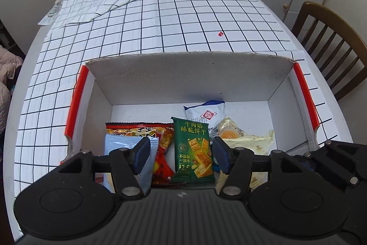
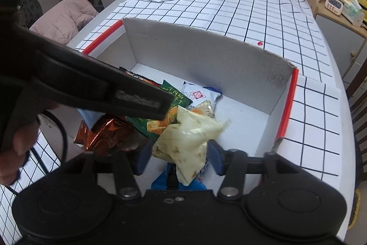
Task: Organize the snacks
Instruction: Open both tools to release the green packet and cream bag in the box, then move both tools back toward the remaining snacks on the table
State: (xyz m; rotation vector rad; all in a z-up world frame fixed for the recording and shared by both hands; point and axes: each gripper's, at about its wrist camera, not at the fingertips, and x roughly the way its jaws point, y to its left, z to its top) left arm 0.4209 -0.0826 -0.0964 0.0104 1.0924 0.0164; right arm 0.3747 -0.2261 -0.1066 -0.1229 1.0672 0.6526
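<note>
Two grippers are held over the white cardboard box (image 1: 183, 79), both angled down into it so that snacks can be gathered there rather than left on the checked tablecloth (image 1: 160, 26). The left gripper (image 1: 181, 150) is spread wide, its blue pads clear of the green cracker packet (image 1: 193, 150) standing between them; nothing is grasped. A red-and-gold packet (image 1: 160, 139) and a pale blue one (image 1: 121, 153) are seen at nine o'clock of it, a white sachet (image 1: 206, 114) at twelve. The right gripper (image 2: 179, 157) is likewise parted, and the pale yellowish packet (image 2: 185, 141) lies loose between its pads, seemingly released onto the heap. The packets are crowded against the near wall, while the far floor of the box is left bare, probably for later items.
</note>
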